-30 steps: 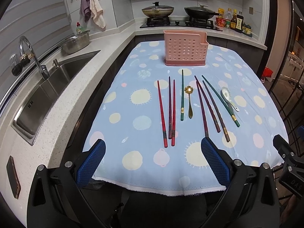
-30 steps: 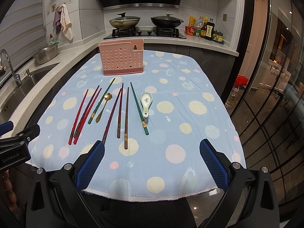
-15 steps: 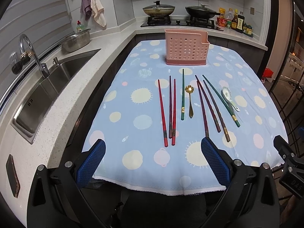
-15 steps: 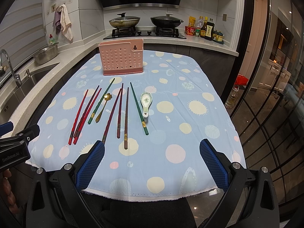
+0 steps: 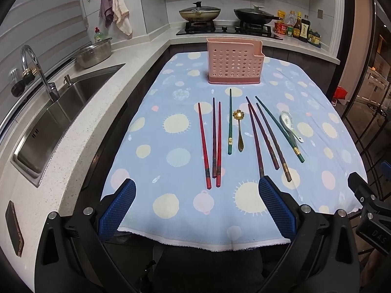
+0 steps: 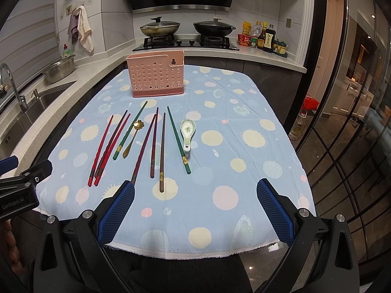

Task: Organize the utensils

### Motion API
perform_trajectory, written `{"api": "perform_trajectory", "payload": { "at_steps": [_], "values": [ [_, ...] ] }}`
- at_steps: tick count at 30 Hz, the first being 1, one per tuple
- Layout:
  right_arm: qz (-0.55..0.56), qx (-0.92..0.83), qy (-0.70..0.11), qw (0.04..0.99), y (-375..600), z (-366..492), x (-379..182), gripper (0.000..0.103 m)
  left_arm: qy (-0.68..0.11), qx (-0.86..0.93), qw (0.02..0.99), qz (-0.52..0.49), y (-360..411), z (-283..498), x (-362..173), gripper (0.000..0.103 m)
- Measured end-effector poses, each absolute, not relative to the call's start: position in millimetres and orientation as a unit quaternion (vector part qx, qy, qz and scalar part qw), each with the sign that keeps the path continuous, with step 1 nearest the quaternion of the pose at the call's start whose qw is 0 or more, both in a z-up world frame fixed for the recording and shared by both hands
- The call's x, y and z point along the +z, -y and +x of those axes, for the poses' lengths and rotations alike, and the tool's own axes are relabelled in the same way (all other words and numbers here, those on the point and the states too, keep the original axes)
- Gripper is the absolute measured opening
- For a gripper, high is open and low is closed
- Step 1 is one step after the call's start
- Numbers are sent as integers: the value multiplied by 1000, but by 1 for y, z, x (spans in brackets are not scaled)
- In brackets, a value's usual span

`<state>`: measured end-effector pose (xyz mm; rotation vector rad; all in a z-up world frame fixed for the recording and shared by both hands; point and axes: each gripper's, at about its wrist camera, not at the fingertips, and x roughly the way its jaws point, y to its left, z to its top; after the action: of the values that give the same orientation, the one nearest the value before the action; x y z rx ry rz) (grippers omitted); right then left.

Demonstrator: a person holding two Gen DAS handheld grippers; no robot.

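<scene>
A pink perforated utensil holder [image 5: 235, 61] [image 6: 157, 75] stands at the far end of a table with a blue dotted cloth [image 5: 171, 161] [image 6: 244, 146]. In front of it lie several chopsticks in a row: red ones [image 5: 204, 144] [image 6: 101, 150] on the left, a green one [image 5: 229, 122] [image 6: 129, 129], dark purple ones [image 5: 262, 131] [image 6: 154, 141] and another green one [image 5: 281, 129] [image 6: 178, 139]. A gold spoon [image 5: 239, 127] [image 6: 133, 135] and a white ceramic spoon [image 5: 289, 125] [image 6: 187, 131] lie among them. My left gripper [image 5: 195, 193] and right gripper [image 6: 194, 193] hang open over the table's near edge, holding nothing.
A counter with a sink [image 5: 56, 119] and tap [image 5: 36, 70] runs along the left, with a steel bowl [image 5: 94, 53] on it. Pans [image 6: 161, 28] sit on the stove behind, with bottles [image 6: 264, 39] beside them. A phone [image 5: 14, 227] lies on the near counter. Glass doors [image 6: 342, 122] stand at right.
The left gripper has risen and moved slightly toward the table. The right gripper has stayed still. Nothing on the table moved.
</scene>
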<state>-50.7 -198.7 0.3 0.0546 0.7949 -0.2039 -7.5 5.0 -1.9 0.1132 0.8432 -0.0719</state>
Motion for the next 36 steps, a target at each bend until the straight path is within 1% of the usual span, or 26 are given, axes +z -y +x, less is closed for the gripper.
{"api": "perform_trajectory", "payload": {
  "at_steps": [18,27,30,33,35,36],
  "values": [
    [32,-102,-399,911,205,-43,-5,96,-426,-31,903,40,-15,10,-11,96],
    [37,-107,-414,903,213,-18,-18,96,-464,-52,884,14,-27,47,-44,96],
    [40,-106,-423,899,215,-4,-25,96,-474,-52,879,25,-26,61,-62,95],
    [38,-107,-429,896,216,9,-31,96,-483,-49,874,32,-26,72,-75,90],
    [38,-110,-432,894,217,17,-34,96,-498,-55,865,21,-29,82,-88,82],
    [39,-110,-433,894,218,20,-35,96,-505,-56,861,17,-30,86,-92,80]
  ]
}}
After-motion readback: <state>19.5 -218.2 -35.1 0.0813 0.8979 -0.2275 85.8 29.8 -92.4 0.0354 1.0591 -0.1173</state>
